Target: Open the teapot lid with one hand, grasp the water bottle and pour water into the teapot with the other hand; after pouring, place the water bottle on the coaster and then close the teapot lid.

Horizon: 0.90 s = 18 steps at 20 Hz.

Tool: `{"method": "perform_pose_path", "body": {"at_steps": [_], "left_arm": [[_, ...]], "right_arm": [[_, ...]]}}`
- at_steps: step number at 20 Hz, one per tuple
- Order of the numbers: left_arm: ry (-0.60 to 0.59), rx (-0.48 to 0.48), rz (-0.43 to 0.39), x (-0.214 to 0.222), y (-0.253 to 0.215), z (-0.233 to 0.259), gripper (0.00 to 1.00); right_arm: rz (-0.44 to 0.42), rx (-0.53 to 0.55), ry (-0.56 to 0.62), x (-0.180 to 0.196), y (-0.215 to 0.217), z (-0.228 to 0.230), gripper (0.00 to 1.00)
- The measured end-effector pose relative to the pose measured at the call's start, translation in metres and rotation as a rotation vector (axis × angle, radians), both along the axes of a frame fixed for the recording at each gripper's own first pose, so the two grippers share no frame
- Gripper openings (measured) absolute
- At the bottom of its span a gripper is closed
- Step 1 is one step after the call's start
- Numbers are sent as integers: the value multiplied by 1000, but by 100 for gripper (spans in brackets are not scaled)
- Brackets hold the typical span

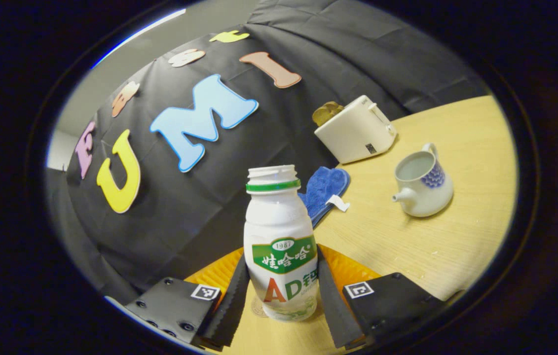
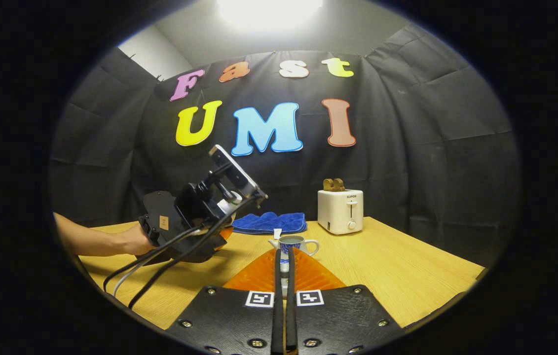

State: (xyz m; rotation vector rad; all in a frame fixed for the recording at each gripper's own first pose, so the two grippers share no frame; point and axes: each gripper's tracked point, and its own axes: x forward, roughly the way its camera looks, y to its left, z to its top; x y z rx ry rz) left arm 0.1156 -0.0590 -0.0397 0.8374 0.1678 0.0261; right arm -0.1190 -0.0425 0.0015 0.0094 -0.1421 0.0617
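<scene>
White plastic water bottle (image 1: 281,246), uncapped, stands upright between the 2 fingers of the left gripper (image 1: 282,291), which press its sides. Its base rests on a coaster (image 1: 259,308) on the wooden desk (image 1: 407,236). The lidless teapot (image 1: 422,183) sits well apart. The right gripper (image 2: 283,276) is pinched nearly together on something small, possibly the lid.

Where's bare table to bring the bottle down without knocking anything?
Bare wood lies on the table right of the teapot and in front of the toaster. It is crowded toward the back, where the blue cloth, teapot and toaster cluster. The left gripper brackets the bottle.
</scene>
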Motion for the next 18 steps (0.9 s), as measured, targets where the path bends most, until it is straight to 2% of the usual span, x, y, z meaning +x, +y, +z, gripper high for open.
{"method": "perform_pose_path", "body": {"at_steps": [9,10,11,12,18], "left_arm": [[24,219,-75,16,-35,-2,82],[27,233,-83,17,-39,-3,77],[30,250,-90,18,-42,-3,76],[35,273,-96,19,-45,-3,82],[77,430,-157,24,-62,-16,82]], "right_arm": [[-41,5,1,-5,-20,-5,2],[-43,6,1,-6,-22,-6,2],[-47,6,2,-7,-23,-6,2],[-51,6,0,-8,-25,-6,2],[-48,16,-15,-9,-29,-3,2]]}}
